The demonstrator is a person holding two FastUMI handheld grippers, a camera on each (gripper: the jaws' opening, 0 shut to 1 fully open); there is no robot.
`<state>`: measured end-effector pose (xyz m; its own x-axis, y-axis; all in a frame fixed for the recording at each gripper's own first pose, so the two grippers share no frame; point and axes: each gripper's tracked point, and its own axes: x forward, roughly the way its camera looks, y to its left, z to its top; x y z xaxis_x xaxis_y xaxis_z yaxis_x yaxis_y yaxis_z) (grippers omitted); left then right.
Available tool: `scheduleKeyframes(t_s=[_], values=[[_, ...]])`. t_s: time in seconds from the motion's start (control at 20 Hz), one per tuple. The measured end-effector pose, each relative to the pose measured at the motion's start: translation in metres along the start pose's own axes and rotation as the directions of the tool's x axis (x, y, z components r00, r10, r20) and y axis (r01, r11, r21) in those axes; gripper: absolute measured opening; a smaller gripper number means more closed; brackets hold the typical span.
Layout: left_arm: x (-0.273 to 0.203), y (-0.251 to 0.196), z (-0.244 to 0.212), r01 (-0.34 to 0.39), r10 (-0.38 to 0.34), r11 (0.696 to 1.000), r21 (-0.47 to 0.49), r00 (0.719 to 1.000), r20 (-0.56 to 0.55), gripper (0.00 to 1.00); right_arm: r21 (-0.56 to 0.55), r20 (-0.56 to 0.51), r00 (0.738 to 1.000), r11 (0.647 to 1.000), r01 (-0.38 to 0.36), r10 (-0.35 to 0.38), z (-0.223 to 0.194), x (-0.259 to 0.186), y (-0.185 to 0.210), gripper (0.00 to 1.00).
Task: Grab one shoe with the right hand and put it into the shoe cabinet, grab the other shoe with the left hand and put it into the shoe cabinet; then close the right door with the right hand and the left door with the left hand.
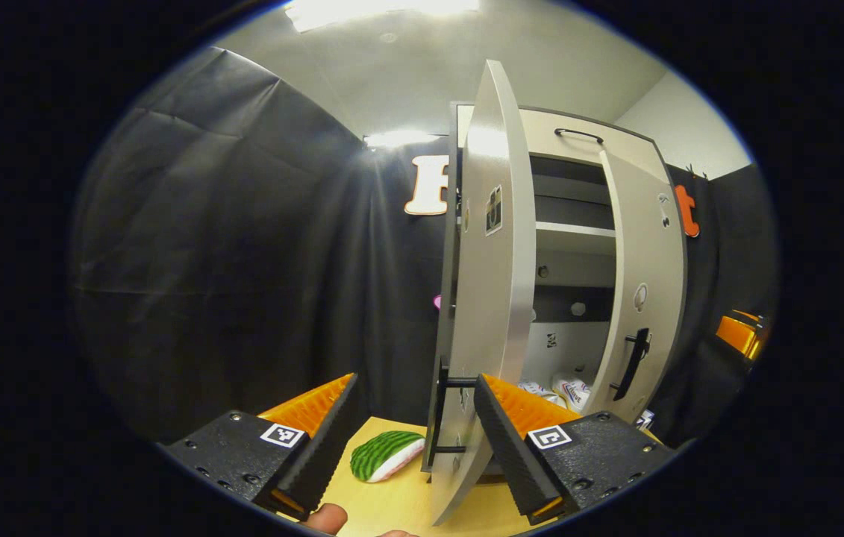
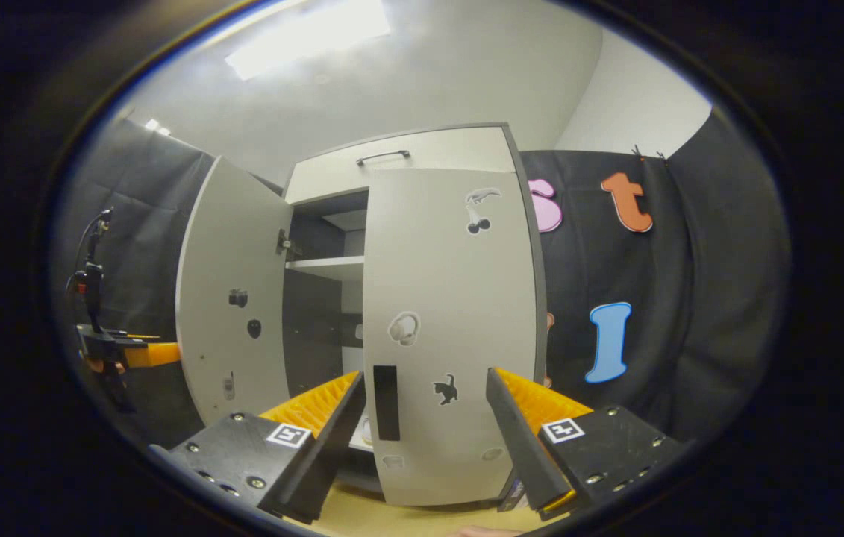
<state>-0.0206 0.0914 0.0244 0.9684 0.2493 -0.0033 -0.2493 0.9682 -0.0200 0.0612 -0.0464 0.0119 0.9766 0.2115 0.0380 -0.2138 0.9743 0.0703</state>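
1. In the left gripper view, a fingertip of the holding hand (image 1: 327, 517) shows at the very bottom edge, nearest the camera, just under the left gripper (image 1: 414, 440).
2. The left gripper's jaws stand spread wide with nothing between them; open air and a strip of the wooden tabletop (image 1: 407, 503) lie in the gap.
3. The left door (image 1: 487, 298) of the shoe cabinet (image 1: 586, 149) stands edge-on just ahead, its thin free edge rising beside the right-hand finger. Its black bar handle (image 1: 442, 418) sits at the inner side of that finger; whether they touch cannot be told.
4. A watermelon-slice toy (image 1: 386, 455) lies on the tabletop left of the door's lower edge, apart from it, in the open space between the fingers.
5. Past the door edge, the cabinet interior is open: a white shelf (image 1: 574, 230) up high, and the shoes (image 1: 563, 391) on the bottom level, far inside.
6. The right door (image 1: 645, 298) is swung most of the way toward shut, with its own black handle (image 1: 636, 362) on the near face. A narrow slot of free room remains between the two door edges.
7. In the right gripper view, the right gripper (image 2: 425, 429) is also spread, holding nothing. The right door's face stands close in front, its lower edge just above the tabletop.
8. Far left in that view, the left gripper hovers beyond the left door's outer edge, with clear room around it.
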Motion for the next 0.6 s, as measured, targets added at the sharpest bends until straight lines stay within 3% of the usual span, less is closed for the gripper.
scheduleKeyframes(t_s=[0.45,0.5,0.6], values=[[0.006,-0.044,-0.005,0.111,-0.111,0.994,-0.01,0.994,-0.003,0.88,-0.007,0.0,0.999,0.999,0.041,-0.041,0.001,-0.014,-0.012,0.96],[0.008,-0.05,-0.005,0.126,-0.126,0.992,-0.011,0.992,-0.004,0.93,-0.009,0.002,0.999,0.999,0.045,-0.045,0.002,-0.016,-0.013,0.96],[0.012,-0.064,-0.006,0.159,-0.159,0.987,-0.006,0.987,-0.005,0.94,-0.012,0.003,0.998,0.998,0.056,-0.056,0.003,-0.017,-0.017,0.96]])
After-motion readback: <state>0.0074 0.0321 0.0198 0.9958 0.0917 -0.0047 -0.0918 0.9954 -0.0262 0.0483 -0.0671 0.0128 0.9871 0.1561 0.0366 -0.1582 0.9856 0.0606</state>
